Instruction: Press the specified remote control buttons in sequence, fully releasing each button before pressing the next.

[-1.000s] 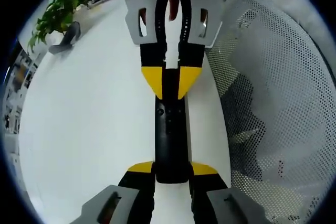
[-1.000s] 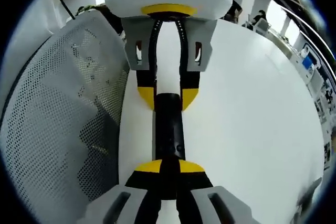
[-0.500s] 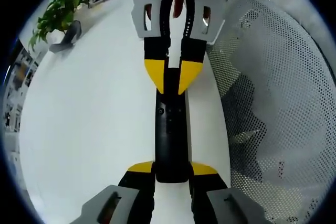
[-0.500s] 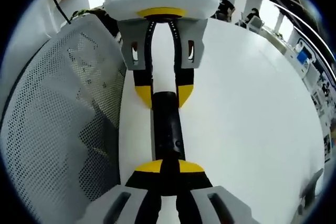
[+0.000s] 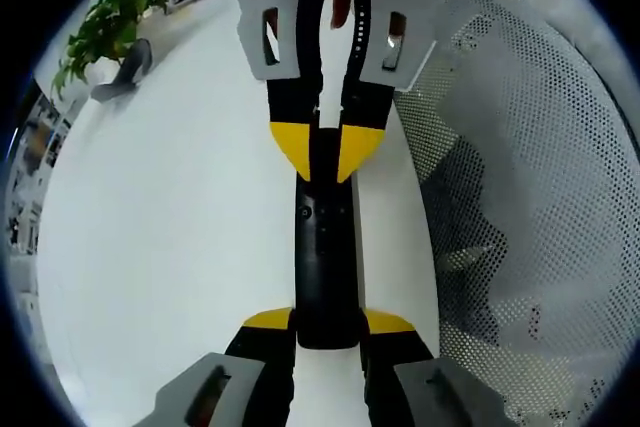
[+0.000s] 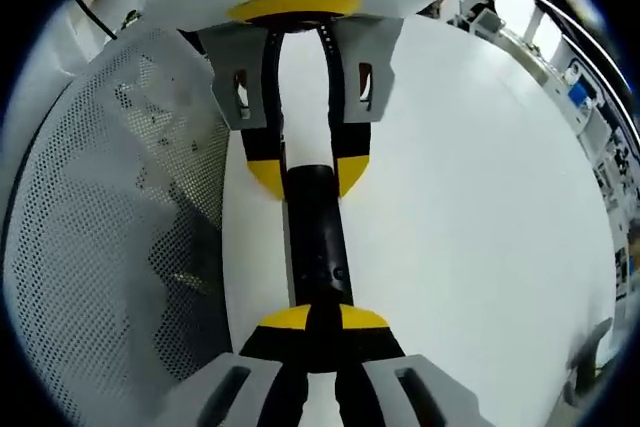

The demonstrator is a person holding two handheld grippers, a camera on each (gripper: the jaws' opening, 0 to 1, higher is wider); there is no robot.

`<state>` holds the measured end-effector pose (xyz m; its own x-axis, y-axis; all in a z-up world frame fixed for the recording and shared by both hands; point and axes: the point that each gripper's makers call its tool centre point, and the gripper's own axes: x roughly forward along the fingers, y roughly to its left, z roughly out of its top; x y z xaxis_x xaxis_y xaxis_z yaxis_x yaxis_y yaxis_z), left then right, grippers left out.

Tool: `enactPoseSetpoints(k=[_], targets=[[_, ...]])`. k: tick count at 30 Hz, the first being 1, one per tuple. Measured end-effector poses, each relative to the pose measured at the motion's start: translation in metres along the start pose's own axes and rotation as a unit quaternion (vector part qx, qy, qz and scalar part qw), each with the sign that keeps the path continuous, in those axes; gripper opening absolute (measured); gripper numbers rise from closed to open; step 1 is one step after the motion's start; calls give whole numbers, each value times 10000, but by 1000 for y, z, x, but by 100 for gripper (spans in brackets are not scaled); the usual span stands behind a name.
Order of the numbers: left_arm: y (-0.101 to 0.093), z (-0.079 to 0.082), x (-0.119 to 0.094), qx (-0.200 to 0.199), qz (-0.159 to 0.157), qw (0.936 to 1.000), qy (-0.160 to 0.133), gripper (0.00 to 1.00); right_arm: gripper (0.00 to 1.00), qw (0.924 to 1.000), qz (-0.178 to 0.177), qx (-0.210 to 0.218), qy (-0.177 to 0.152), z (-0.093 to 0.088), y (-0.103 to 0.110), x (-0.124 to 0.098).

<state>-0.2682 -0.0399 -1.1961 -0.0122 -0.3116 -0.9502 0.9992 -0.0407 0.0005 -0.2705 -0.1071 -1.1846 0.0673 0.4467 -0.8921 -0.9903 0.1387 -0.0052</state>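
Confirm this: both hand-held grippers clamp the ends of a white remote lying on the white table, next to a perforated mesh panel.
One detail is wrong: the remote is black, not white. Both the left gripper view and the right gripper view show it, held at each end by the left hand-held gripper and right hand-held gripper, on the white table beside the mesh panel.

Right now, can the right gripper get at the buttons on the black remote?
Probably not yet: the right gripper and the left gripper each clamp an end of the remote, so neither is free to press.

White perforated mesh screen [image 5: 530, 177] beside white table [image 5: 170, 227]; perhaps a potted plant [image 5: 105, 22].
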Motion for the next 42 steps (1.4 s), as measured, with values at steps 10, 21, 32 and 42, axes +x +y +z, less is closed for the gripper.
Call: enactPoseSetpoints(k=[10,21,32,42], targets=[[0,-1,0,-80,8,9999,-71,24,5,9996,-67,107,-248,-1,1,-2],[0,0,-1,-148,23,9996,-231,24,3,9998,-200,-68,31,-4,2,-2],[0,0,-1,-127,26,9998,-136,24,3,9995,-202,208,-155,-5,-1,-4],[0,0,0,-122,50,9998,-143,24,0,9985,-331,369,-227,-11,-1,-7]])
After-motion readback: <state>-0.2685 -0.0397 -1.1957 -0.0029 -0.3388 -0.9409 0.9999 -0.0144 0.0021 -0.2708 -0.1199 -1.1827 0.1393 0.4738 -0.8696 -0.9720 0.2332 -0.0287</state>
